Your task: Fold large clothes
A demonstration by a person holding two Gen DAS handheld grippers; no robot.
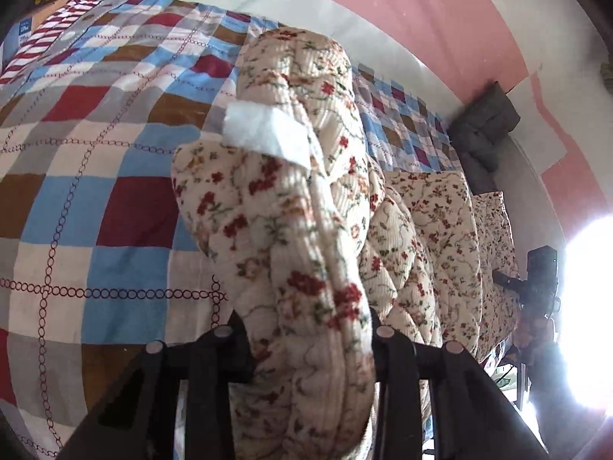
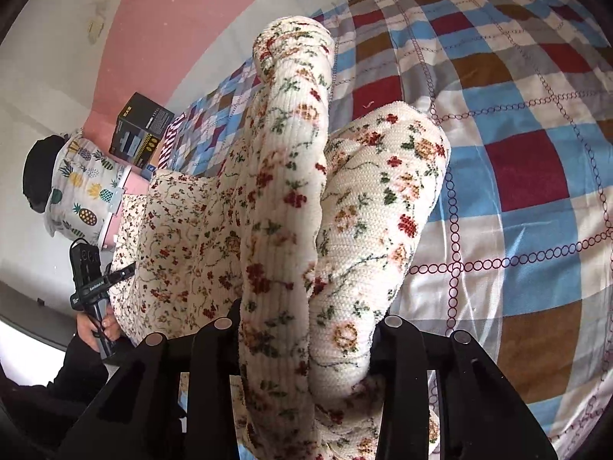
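Both grippers, left (image 1: 306,341) and right (image 2: 306,329), pinching bunched floral jacket (image 1: 433,222) over bed (image 1: 115,153). Thick wad, shallow bite: could slip loose, fold goes crooked.

The left hand-held gripper (image 1: 304,339) clamps a bunched fold of the floral quilted garment (image 1: 306,207), its white label (image 1: 264,134) showing. The garment trails right across the checked bedsheet (image 1: 95,145); a grey cushion (image 1: 484,130) lies against the pink wall (image 1: 402,11).
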